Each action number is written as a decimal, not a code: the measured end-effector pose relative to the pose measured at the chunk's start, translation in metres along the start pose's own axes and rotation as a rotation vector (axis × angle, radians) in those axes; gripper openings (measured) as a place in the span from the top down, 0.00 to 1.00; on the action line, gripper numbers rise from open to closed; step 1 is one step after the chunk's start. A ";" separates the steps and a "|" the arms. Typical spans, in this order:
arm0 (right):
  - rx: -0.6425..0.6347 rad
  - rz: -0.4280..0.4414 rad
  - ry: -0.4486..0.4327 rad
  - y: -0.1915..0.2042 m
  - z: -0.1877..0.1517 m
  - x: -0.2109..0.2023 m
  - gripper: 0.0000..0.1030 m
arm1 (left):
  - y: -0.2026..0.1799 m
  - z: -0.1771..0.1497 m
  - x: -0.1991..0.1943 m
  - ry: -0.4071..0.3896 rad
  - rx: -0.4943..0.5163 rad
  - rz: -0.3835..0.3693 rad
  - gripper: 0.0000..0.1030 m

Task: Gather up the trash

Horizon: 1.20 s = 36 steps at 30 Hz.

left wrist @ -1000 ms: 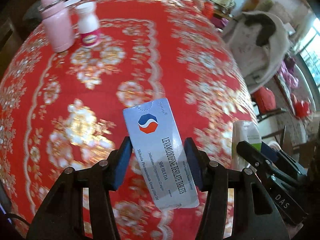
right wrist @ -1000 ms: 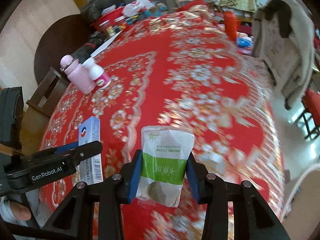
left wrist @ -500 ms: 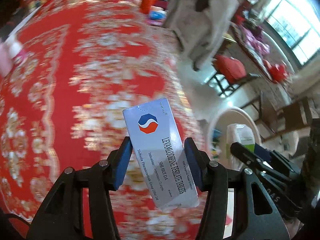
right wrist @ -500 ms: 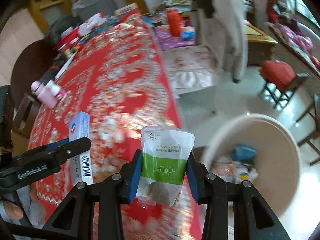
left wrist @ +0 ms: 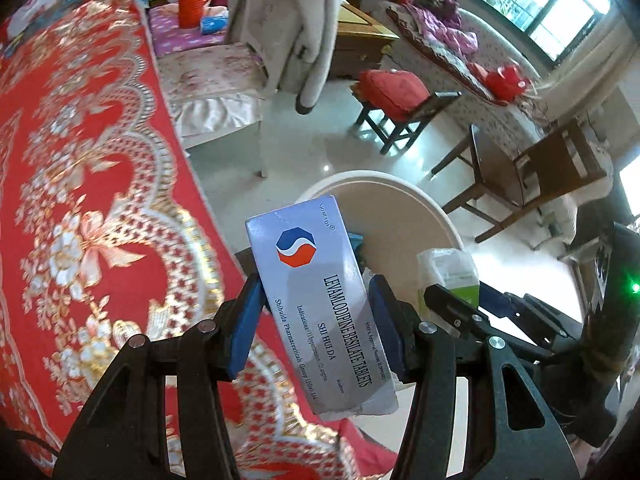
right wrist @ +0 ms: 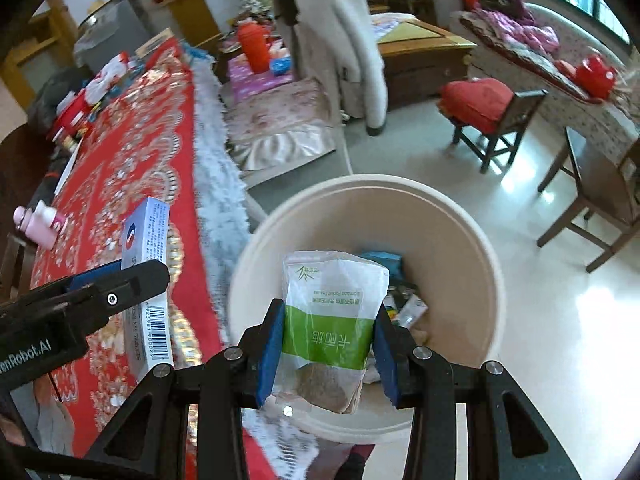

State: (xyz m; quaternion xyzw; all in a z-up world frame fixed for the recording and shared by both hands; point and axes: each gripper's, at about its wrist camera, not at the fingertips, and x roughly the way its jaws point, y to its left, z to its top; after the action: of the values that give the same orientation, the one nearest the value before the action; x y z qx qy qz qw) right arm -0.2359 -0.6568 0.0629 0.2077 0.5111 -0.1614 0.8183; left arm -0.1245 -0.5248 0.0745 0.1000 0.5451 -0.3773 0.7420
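The left claw (left wrist: 316, 320) is clenching a tablet box (left wrist: 320, 312) beside the red-clothed table (left wrist: 80, 200) — the right claw (right wrist: 326, 344) is gripping a green tissue packet (right wrist: 332, 320) over the beige trash bin (right wrist: 472, 240).

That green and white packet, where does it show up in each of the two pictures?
Left wrist view: the green and white packet sits right of centre, seen edge-on, partly hidden behind the right gripper.
Right wrist view: the packet is low in the centre, clamped between the blue pads, above the bin's opening.
Shared landmark: the cream round bin on the floor beside the red tablecloth.
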 end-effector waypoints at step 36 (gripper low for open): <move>0.052 -0.052 -0.296 0.007 0.002 -0.096 0.43 | -0.005 -0.012 -0.099 -0.352 0.070 0.059 0.39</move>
State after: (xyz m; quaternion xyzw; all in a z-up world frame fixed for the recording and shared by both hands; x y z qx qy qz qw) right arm -0.2719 -0.6468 0.1520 0.1896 0.3858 -0.2245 0.8745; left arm -0.1485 -0.4769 0.1586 0.0740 0.3901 -0.3857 0.8328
